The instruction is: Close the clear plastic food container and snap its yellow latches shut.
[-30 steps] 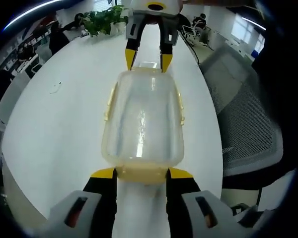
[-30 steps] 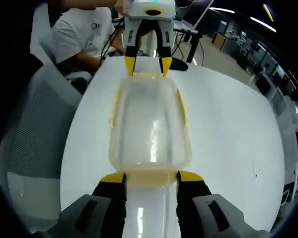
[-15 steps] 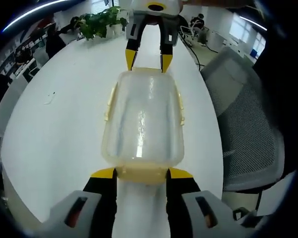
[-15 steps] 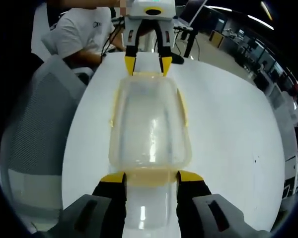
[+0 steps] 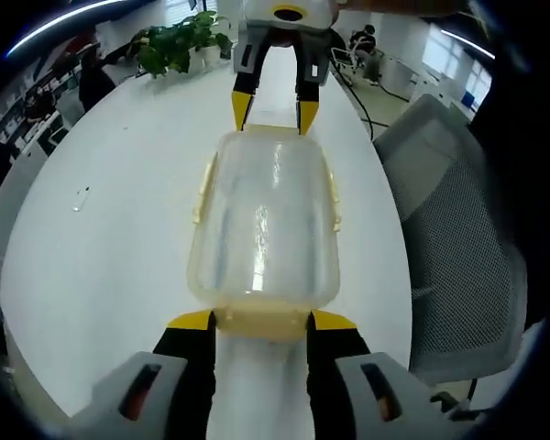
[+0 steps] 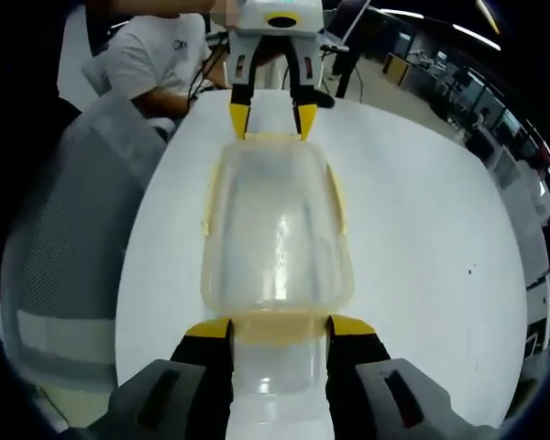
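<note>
The clear plastic food container (image 5: 266, 220) has its lid on and is held lengthwise between my two grippers. My left gripper (image 5: 261, 321) is shut on the near end, its yellow-tipped jaws flanking the yellow end latch (image 5: 261, 326). My right gripper (image 5: 275, 112) grips the far end. In the right gripper view the same container (image 6: 277, 229) runs from my right gripper (image 6: 280, 327) to the left gripper (image 6: 273, 119). Yellow side latches (image 5: 202, 188) (image 5: 334, 197) lie along the long sides; whether they are snapped down I cannot tell.
A long white table (image 5: 119, 202) lies under the container, with a small scrap (image 5: 80, 197) on it. A grey mesh chair (image 5: 458, 220) stands at its edge, and a potted plant (image 5: 179, 41) at the far end. A person in a white shirt (image 6: 151, 60) sits beyond another chair (image 6: 64, 229).
The background has slid a little in both views while the container keeps its place between the grippers. Both grips are unchanged.
</note>
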Available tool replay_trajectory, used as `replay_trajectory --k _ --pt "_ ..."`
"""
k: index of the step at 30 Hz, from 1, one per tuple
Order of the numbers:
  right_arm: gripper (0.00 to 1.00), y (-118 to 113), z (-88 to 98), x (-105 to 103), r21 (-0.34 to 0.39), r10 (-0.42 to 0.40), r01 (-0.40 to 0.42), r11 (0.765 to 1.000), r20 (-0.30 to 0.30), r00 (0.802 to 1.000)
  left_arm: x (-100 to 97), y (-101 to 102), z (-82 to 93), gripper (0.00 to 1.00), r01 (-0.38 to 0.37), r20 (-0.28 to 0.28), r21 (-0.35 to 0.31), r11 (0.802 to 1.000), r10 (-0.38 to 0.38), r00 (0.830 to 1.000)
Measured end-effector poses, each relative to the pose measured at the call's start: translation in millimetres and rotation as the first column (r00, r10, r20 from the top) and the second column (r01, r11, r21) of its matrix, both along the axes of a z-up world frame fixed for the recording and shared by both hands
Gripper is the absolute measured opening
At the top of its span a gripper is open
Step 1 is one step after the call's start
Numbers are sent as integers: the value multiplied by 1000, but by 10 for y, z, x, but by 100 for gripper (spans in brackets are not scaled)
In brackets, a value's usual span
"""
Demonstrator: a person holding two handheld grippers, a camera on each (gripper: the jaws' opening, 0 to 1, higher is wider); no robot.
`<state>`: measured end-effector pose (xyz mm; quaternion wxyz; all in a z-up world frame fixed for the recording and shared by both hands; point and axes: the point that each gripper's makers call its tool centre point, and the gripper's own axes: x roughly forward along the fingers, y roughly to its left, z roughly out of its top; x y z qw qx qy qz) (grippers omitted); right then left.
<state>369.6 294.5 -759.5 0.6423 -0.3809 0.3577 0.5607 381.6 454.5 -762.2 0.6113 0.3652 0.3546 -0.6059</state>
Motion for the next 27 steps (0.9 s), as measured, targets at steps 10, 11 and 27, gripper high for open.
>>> replay_trajectory --k 10,11,27 --pt "38 -283 -24 -41 -3 -12 11 1000 -10 1000 -21 -285 -28 37 10 -8 1 1000 -10 1000" --pt "38 -318 -29 -47 -5 -12 12 1000 -12 1000 -23 -307 -29 37 13 -7 1 1000 -13 1000" --pt "38 -653 -63 -119 -11 -27 27 1000 -24 999 -70 -655 -50 37 27 -18 -2 1000 -27 999"
